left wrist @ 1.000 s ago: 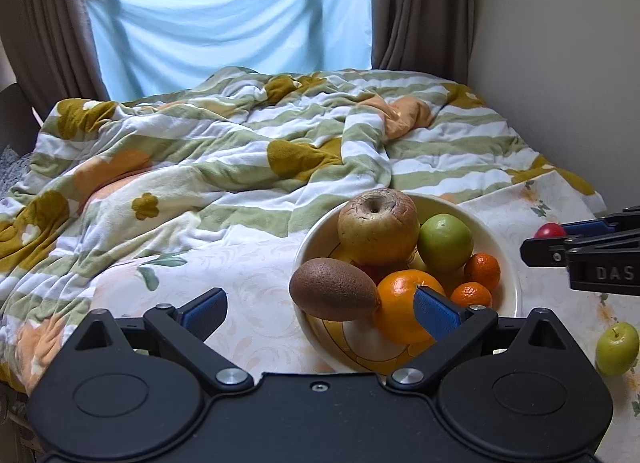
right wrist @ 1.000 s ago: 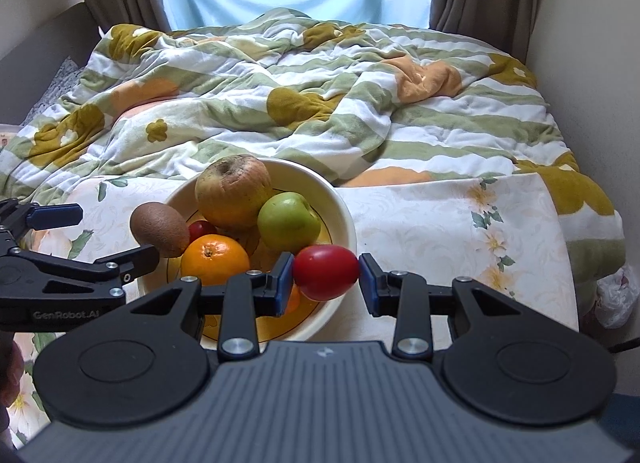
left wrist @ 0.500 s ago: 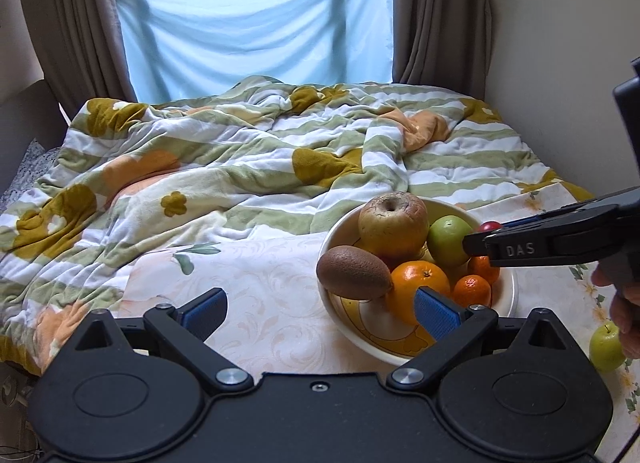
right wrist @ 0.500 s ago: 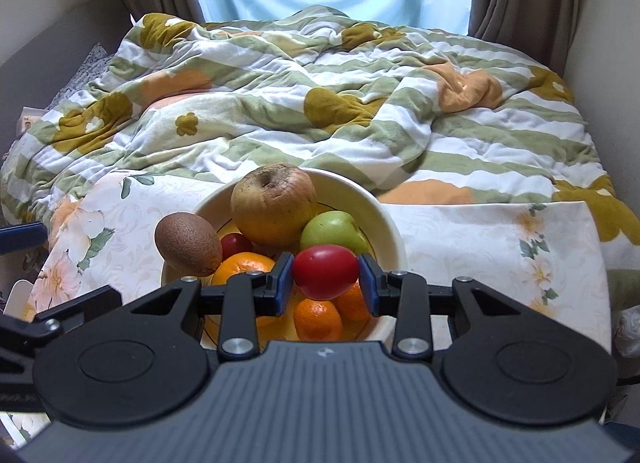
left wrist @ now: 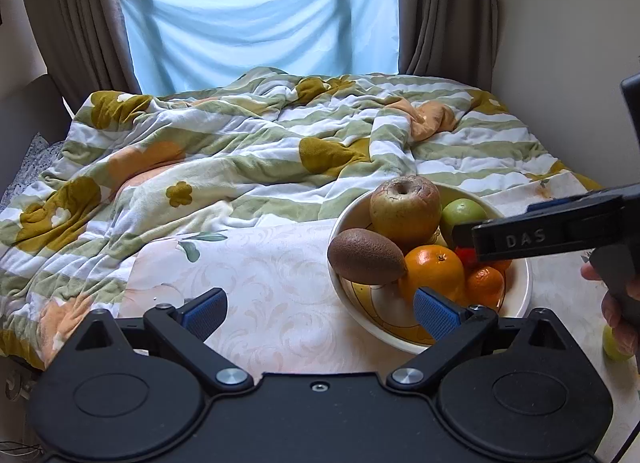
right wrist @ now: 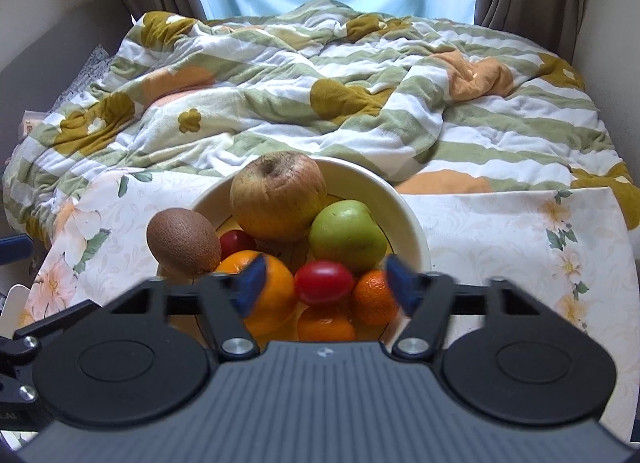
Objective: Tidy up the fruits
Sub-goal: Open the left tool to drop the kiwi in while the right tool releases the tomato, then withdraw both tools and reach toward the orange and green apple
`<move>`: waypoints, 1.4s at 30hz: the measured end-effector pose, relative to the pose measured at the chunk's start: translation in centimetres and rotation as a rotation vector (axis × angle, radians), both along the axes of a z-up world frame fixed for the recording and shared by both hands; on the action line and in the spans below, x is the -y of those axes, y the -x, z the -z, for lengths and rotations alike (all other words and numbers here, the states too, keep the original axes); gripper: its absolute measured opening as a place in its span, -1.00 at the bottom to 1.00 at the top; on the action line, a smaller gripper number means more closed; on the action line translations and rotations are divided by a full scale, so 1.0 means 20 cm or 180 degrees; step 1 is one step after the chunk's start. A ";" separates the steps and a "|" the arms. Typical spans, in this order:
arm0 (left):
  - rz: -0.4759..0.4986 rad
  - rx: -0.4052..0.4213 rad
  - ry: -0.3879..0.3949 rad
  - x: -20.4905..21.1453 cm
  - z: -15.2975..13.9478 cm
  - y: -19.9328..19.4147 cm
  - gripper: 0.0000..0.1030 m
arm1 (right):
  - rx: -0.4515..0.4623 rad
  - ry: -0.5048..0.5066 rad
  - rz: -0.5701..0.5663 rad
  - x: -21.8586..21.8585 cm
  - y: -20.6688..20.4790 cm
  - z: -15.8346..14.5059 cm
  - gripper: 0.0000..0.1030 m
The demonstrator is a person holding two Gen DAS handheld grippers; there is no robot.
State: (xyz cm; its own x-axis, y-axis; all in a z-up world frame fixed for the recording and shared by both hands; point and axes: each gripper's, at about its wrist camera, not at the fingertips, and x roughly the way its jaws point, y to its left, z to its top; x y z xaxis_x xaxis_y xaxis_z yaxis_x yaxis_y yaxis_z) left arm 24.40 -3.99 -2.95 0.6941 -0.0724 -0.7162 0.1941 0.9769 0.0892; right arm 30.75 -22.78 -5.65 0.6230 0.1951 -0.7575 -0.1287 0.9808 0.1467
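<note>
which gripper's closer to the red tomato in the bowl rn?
Right. The right gripper has just been opening, its fingers apart on either side of the red tomato without touching. The left gripper is open, back at the bowl's near rim.

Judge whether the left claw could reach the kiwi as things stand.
Probably yes: the left claw is open, and the kiwi perches on the bowl's near rim, nothing between.

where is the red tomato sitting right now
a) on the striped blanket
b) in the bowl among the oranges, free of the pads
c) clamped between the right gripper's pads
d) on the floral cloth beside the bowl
b: the red tomato rests in the bowl among the oranges, while the right gripper, whose jaws have just been opening, stands wide with both pads clear of it.
</note>
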 end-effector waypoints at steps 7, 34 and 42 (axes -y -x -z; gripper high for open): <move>-0.0006 0.0001 0.0033 0.00 -0.01 0.04 0.97 | 0.0083 0.0180 0.0052 -0.01 0.03 -0.02 1.00; -0.0138 0.0401 0.0215 0.05 -0.29 0.51 0.97 | 0.0371 0.0094 0.0208 0.11 0.57 -0.34 1.00; -0.0224 0.0494 0.0219 0.08 -0.31 0.68 0.97 | 0.0454 0.0138 0.0287 0.23 0.81 -0.39 1.00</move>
